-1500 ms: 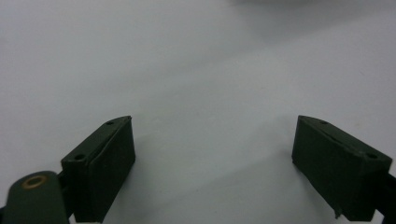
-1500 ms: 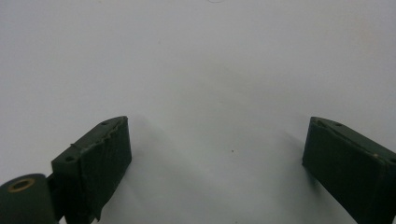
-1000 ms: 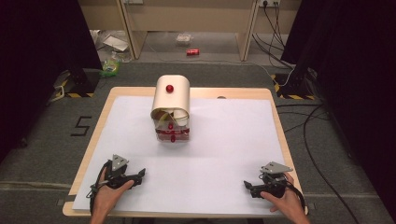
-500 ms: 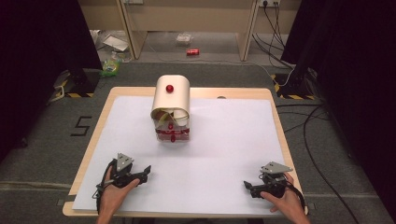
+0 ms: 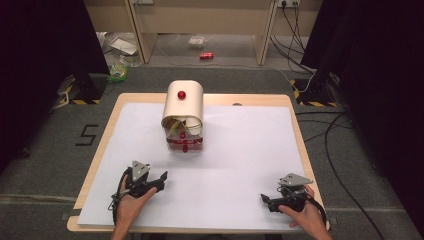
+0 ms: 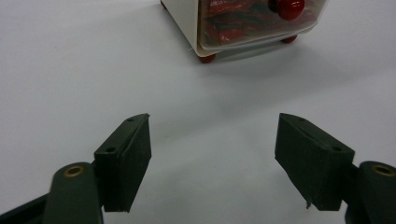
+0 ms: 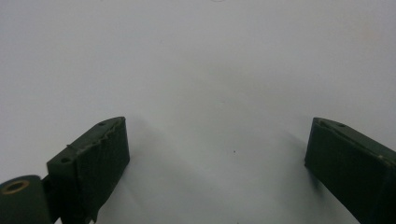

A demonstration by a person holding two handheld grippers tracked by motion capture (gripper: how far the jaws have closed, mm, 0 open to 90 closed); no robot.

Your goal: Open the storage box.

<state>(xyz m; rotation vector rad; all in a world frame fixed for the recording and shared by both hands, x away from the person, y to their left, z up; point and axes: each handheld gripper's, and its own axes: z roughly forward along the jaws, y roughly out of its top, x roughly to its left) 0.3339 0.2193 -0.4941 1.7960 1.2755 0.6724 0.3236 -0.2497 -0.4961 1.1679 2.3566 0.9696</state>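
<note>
bare white sheet (image 5: 240,165) between left gripper (image 5: 161,178) and cream box (image 5: 183,117)

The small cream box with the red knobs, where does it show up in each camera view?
High view: the cream box stands at centre, on the far half of the white table.
Left gripper view: top edge, right of centre, beyond open jaws.
Right gripper view: not in it.
Shared landmark: the white table.

- Bread box (image 5: 183,107) sits on the table (image 5: 250,145), toward its far middle
- Left gripper (image 5: 159,181) is at the near left, well apart from the box
- Right gripper (image 5: 266,202) is at the near right corner
</note>
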